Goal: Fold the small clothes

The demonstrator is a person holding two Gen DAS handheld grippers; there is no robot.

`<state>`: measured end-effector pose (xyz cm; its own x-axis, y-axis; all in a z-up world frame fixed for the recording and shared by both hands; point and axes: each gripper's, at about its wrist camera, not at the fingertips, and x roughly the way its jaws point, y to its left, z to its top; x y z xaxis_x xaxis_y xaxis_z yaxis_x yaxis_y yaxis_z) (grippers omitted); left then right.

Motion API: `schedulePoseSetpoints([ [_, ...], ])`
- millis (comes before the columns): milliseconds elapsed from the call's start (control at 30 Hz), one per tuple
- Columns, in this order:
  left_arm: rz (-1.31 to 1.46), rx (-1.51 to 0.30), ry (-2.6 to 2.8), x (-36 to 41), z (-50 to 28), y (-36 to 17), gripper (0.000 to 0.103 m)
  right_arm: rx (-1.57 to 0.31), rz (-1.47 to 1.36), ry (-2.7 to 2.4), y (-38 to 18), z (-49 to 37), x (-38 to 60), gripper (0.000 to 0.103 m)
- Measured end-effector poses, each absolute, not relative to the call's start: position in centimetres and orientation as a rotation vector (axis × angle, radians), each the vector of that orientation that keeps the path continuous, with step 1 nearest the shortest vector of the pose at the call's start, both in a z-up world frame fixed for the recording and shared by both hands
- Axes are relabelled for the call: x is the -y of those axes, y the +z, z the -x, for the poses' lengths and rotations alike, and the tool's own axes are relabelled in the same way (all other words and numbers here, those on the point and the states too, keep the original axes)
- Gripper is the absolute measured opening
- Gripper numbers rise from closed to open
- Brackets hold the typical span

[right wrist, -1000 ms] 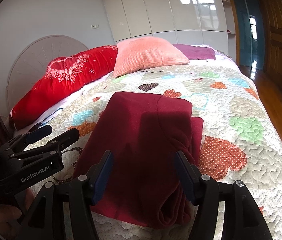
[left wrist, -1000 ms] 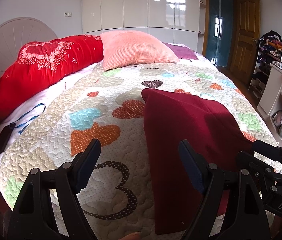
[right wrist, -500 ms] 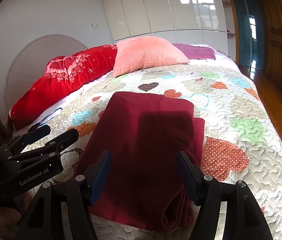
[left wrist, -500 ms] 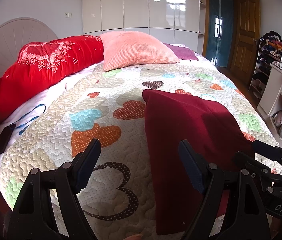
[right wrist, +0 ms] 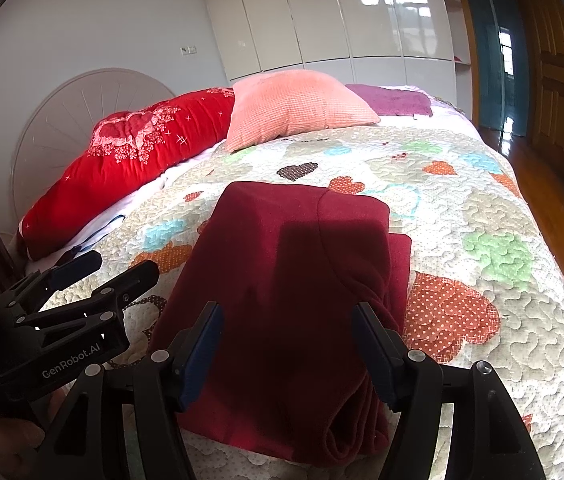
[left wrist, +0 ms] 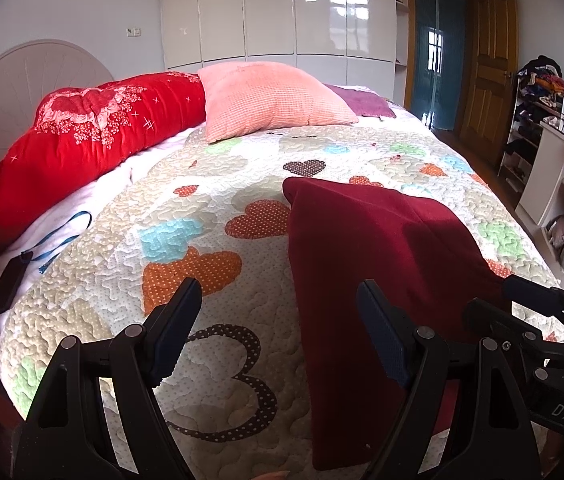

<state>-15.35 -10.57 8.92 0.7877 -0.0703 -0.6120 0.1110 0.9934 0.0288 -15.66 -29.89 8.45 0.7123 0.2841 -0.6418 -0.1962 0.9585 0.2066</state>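
A dark red garment (right wrist: pixel 293 280) lies folded into a long strip on the heart-patterned quilt (right wrist: pixel 481 208); it also shows in the left wrist view (left wrist: pixel 361 260). My left gripper (left wrist: pixel 278 300) is open and empty, above the quilt just left of the garment's near edge. It shows from the side in the right wrist view (right wrist: pixel 98 268). My right gripper (right wrist: pixel 287 320) is open and empty, hovering over the garment's near end. Part of it shows at the right of the left wrist view (left wrist: pixel 541 312).
A red bolster (left wrist: pixel 82 136), a pink pillow (left wrist: pixel 270 96) and a purple cloth (left wrist: pixel 361 102) lie at the head of the bed. A black device with a blue lanyard (left wrist: pixel 10 280) lies at the left edge. Shelves (left wrist: pixel 553 160) stand right of the bed.
Both grippers drifted very slightly; the garment has not moved. Both stay open.
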Motion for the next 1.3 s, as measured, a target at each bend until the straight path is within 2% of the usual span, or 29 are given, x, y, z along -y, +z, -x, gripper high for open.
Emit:
schedulePoseSetpoints([
  [1300, -0.039, -0.670, -0.073, 9.3, 14.9, 8.6, 0.080, -0.719, -0.159, 0.204, 9.0, 15.5, 32.9, 0.065],
])
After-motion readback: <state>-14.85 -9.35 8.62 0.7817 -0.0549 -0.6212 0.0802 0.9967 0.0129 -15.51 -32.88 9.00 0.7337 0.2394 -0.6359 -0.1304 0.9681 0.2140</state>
